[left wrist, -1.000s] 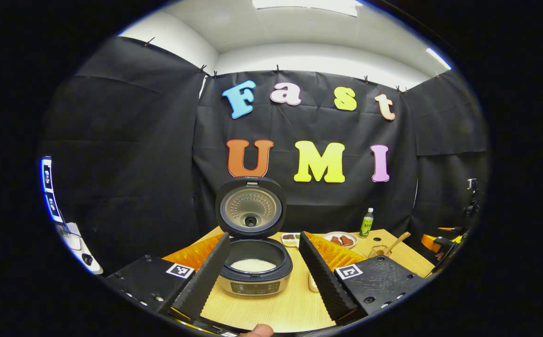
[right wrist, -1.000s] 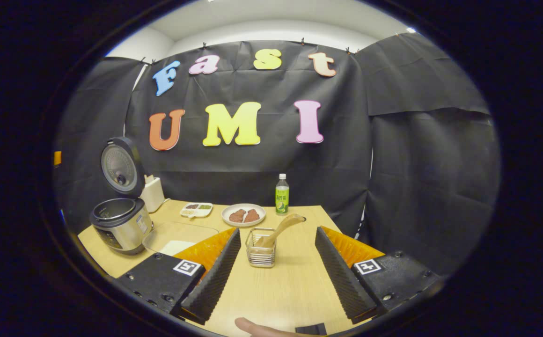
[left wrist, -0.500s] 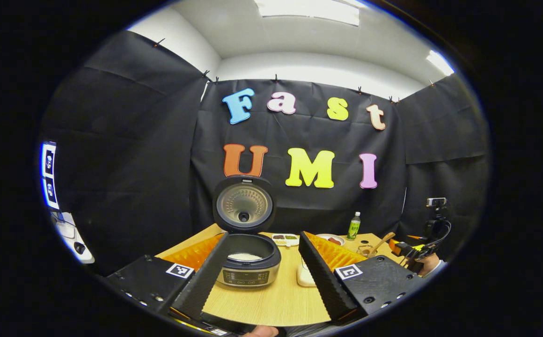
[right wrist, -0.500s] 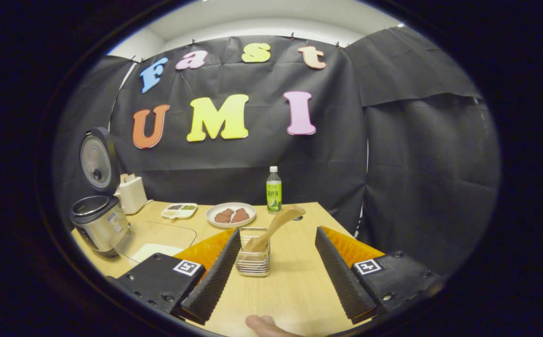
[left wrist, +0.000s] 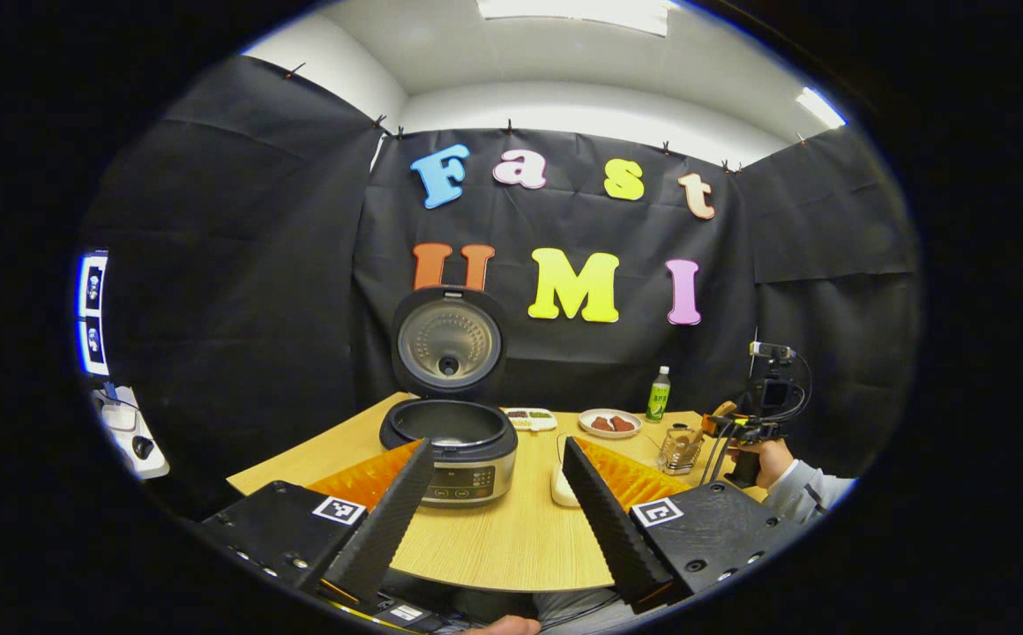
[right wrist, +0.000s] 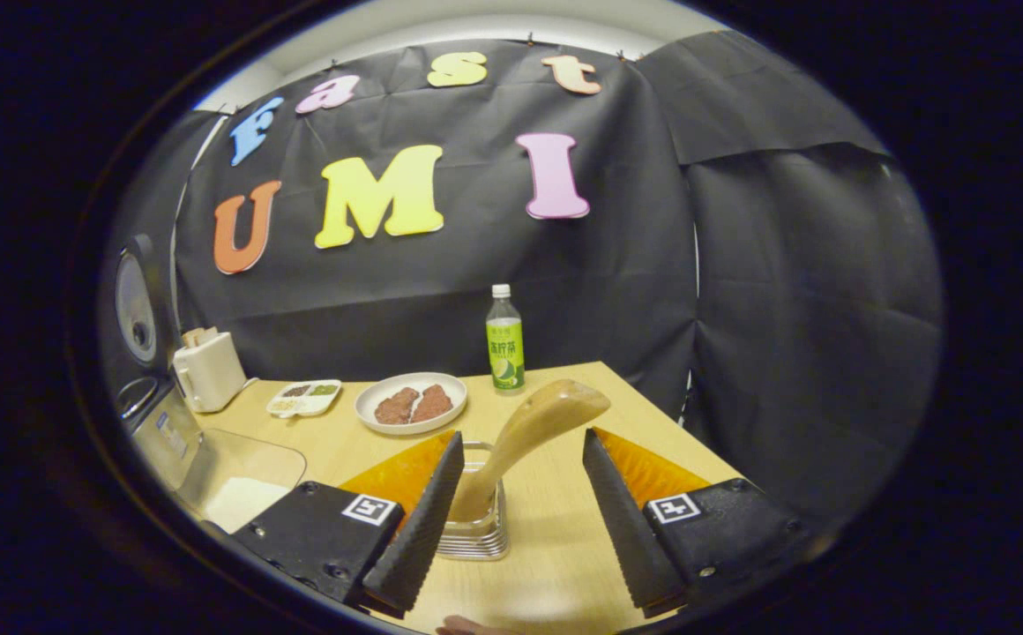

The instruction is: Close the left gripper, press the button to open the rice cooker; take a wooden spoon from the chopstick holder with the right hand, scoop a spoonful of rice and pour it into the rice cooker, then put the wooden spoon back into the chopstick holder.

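Fingers (right wrist: pixel 428 529) of both grippers spread apart; right ones hide the chopstick holder's (right wrist: pixel 476 538) left side.

Left tongs (left wrist: pixel 496 507) spread wide, right tongs (right wrist: pixel 518 520) spread wide

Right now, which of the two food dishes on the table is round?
The white plate with brown pieces; the small tray beside it is oblong, with compartments.
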Action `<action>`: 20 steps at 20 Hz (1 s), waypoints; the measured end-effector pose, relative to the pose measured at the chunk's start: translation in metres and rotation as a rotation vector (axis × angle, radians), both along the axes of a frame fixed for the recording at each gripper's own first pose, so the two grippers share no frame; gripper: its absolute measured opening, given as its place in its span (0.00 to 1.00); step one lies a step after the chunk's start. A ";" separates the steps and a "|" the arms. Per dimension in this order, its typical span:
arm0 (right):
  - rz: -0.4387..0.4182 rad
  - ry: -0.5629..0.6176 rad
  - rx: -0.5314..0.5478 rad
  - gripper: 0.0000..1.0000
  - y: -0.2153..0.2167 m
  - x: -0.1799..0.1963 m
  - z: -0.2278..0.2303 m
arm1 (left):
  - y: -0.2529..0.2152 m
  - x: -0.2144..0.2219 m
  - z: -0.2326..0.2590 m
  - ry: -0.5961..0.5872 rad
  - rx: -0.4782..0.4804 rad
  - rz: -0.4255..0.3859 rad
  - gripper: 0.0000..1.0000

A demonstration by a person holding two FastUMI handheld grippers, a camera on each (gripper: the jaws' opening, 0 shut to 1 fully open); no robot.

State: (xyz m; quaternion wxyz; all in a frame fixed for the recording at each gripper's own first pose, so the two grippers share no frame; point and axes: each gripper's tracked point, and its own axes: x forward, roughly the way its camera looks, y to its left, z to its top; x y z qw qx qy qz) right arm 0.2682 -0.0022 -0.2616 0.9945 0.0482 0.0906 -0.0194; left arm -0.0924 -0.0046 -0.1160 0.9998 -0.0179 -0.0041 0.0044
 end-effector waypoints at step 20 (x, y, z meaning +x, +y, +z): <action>0.234 -0.262 -0.097 0.16 0.117 -0.058 0.144 | 0.023 0.000 -0.015 0.054 -0.016 0.014 0.95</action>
